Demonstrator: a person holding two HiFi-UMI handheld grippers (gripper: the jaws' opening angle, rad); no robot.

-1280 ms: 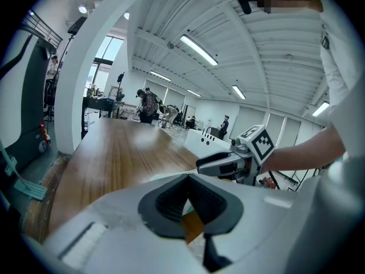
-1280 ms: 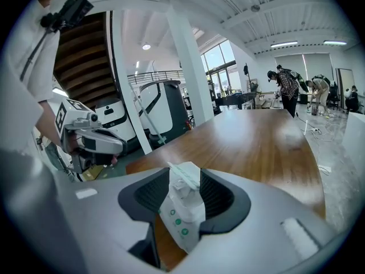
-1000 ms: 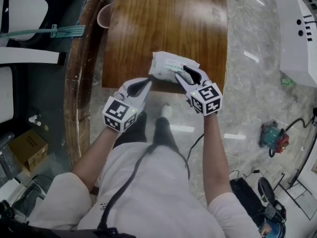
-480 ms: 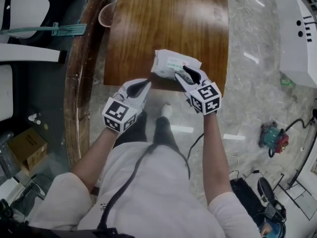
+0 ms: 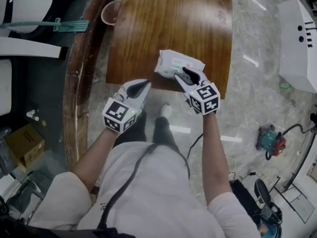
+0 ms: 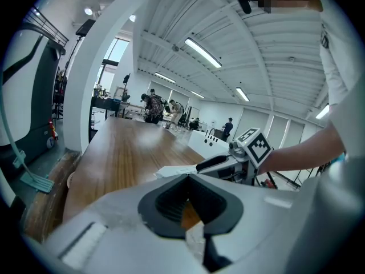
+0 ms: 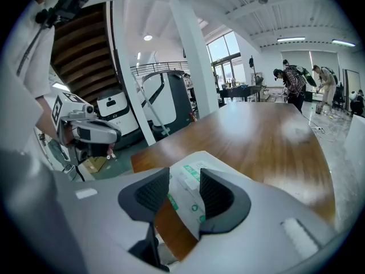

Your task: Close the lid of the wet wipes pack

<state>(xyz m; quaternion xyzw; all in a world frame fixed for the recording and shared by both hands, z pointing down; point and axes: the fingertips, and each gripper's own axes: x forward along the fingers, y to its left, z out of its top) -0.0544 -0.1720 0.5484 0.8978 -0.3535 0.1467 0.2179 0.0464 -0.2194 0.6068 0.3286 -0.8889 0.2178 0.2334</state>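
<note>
Head view: the wet wipes pack (image 5: pixel 174 62) lies flat on the wooden desk (image 5: pixel 163 24), close to its near edge and toward the right corner, the same spot on the wood as a second ago. Most of what differs is the framing, which has slid a little, so the desk and the cup (image 5: pixel 110 13) by its far left side now sit slightly further right. The right gripper (image 5: pixel 184 74) still reaches over the pack's near end with its tips above the printed top, and it has barely shifted against the pack. In the right gripper view its fingers (image 7: pixel 153 194) stand apart, unchanged, with the white and green face of the pack showing in the gap; neither pad can be seen pressing on it. The left gripper (image 5: pixel 147 82) stays at the desk's near edge, left of the pack and clear of it, much as before. In the left gripper view its fingers (image 6: pixel 171 201) are clenched tip to tip with nothing caught between them, only wood showing through the hollow. Whether the pack's lid is down cannot be made out.
</note>
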